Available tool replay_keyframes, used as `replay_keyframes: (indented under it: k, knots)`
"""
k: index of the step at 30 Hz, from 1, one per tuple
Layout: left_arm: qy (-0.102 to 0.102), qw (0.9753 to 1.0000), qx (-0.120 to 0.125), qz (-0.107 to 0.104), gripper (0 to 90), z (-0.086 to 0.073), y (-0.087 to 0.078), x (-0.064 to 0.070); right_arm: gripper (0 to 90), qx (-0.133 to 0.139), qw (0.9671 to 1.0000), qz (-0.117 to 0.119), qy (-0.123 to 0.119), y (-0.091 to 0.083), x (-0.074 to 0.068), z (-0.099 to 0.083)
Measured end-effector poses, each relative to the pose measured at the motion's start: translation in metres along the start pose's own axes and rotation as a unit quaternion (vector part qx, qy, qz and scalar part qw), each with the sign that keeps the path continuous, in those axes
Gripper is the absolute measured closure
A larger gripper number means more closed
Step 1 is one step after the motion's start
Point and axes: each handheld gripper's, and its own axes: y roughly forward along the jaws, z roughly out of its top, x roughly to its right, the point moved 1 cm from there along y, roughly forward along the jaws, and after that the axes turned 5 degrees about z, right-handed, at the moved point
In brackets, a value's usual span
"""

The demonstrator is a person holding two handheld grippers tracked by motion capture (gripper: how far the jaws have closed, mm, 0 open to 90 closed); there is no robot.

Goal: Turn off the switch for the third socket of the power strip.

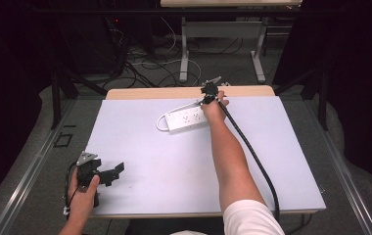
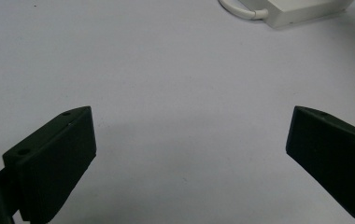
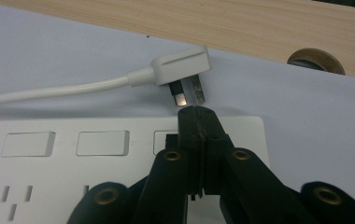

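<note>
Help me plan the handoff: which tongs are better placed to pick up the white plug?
Right. The right tongs, shut, sit over the power strip just short of the white plug. The left tongs, open, hang near the table's front-left corner.

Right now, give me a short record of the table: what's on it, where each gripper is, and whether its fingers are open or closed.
surface: pale mat on a wooden table
object: white power strip, lying flat toward the far side
plug: white plug on its cord, lying loose on the mat beyond the strip, prongs bare
left gripper: near left corner, fingers wide apart, nothing between them
right gripper: over the strip's end, fingers closed together, tips just short of the plug's prongs
</note>
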Motion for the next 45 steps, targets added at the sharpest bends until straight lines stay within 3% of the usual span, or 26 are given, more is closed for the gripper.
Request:
replay_keyframes:
  k: [16, 20, 39, 45]
  knots:
    - [0.001, 1.0000, -0.001, 0.000, 1.5, 0.000, 0.000, 0.000, 90.0, 0.004, 1.0000, 0.001, -0.001, 0.001, 0.000, -0.001]
    - [0.001, 1.0000, 0.000, 0.000, 1.6, -0.001, 0.000, 0.000, 90.0, 0.002, 0.9999, -0.016, -0.007, 0.001, 0.001, -0.003]
    - [0.002, 1.0000, -0.001, 0.000, 1.6, 0.000, 0.001, 0.001, 90.0, 0.033, 0.9994, 0.007, 0.013, 0.000, 0.013, -0.010]
    - [0.003, 1.0000, -0.001, -0.001, 1.6, 0.000, 0.001, 0.001, 83.7, 0.043, 0.9988, 0.011, 0.022, -0.001, 0.015, -0.012]
